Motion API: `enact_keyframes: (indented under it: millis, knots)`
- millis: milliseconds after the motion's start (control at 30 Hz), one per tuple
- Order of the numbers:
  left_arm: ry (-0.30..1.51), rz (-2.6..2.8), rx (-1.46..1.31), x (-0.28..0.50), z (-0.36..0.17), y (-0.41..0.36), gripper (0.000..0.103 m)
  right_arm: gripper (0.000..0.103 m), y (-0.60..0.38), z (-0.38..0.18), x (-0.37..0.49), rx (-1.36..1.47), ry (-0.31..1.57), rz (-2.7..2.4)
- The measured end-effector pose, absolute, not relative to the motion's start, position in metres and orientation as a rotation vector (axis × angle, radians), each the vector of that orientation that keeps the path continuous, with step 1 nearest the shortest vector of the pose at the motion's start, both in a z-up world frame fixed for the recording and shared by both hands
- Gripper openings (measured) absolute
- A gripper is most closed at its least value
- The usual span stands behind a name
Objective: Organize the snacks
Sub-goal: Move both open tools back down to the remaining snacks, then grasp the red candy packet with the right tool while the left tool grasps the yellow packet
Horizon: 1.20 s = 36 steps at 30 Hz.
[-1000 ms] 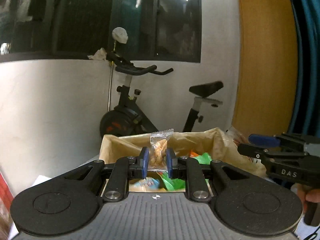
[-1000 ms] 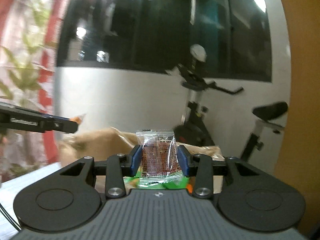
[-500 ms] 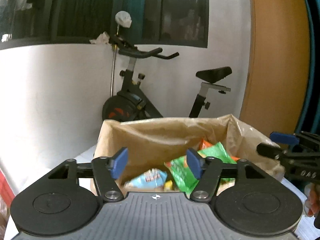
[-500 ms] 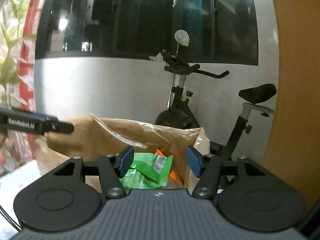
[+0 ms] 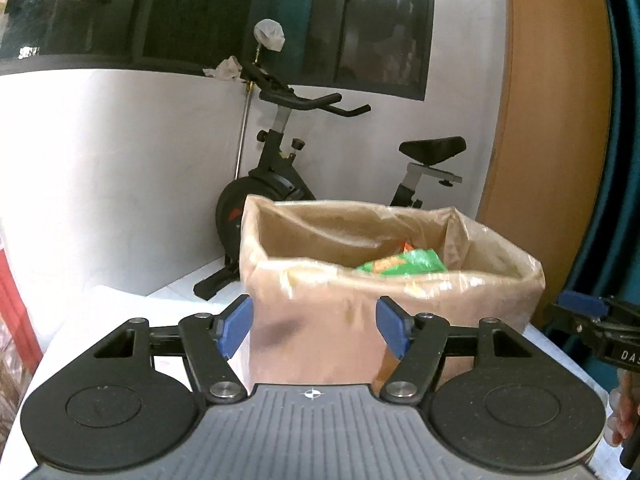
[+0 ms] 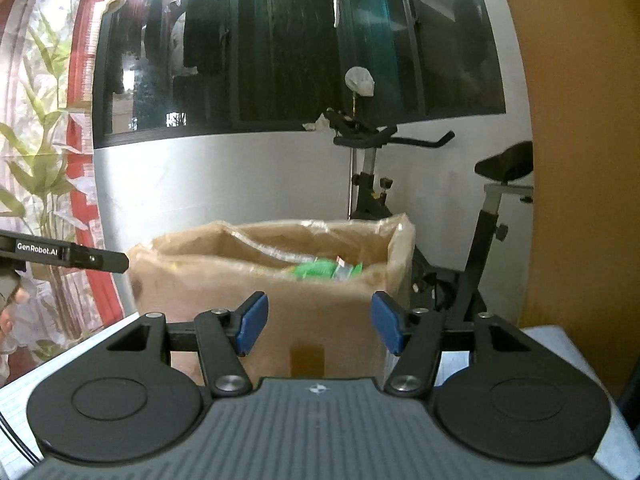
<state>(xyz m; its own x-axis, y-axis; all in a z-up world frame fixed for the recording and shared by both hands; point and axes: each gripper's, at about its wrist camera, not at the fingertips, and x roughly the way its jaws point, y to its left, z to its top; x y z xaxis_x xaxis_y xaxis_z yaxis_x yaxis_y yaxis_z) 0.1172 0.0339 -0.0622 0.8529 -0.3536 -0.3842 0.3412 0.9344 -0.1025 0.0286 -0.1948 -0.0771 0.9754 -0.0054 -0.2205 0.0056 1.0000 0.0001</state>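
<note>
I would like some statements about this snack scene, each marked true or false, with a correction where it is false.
1. The left gripper has its jaws apart with nothing between them. True.
2. The right gripper is clamped on a clear snack packet. False: its jaws stand open and hold nothing.
3. A green snack packet lies inside the brown lined box. True.
4. The box is closed with a lid. False: its top is open and the plastic liner folds over the rim.
5. An exercise bike stands behind the box, by the white wall. True.
6. The window behind the bike shows bright daylight. False: the glass looks dark, with only reflections.
</note>
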Motion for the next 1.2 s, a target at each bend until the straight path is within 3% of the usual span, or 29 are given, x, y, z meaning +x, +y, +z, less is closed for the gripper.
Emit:
enact_keyframes:
  millis: [200,433,600,1200]
  knots:
    - [0.47,-0.404,-0.075,0.109,-0.088,0.036,0.07,0.061,-0.189,-0.106,0.01,0.0,0.268,-0.014]
    - [0.533,-0.383,-0.047,0.11,-0.117,0.027,0.07,0.061,-0.181,-0.152,0.017,-0.009,0.461,0.028]
    - [0.564,-0.37,-0.033,0.108,-0.13,0.024,0.07,0.073,-0.171,-0.175,0.035,-0.012,0.591,0.078]
    - [0.623,-0.368,-0.025,0.098,-0.156,0.022,0.069,0.078,-0.15,-0.224,0.059,-0.146,0.725,0.157]
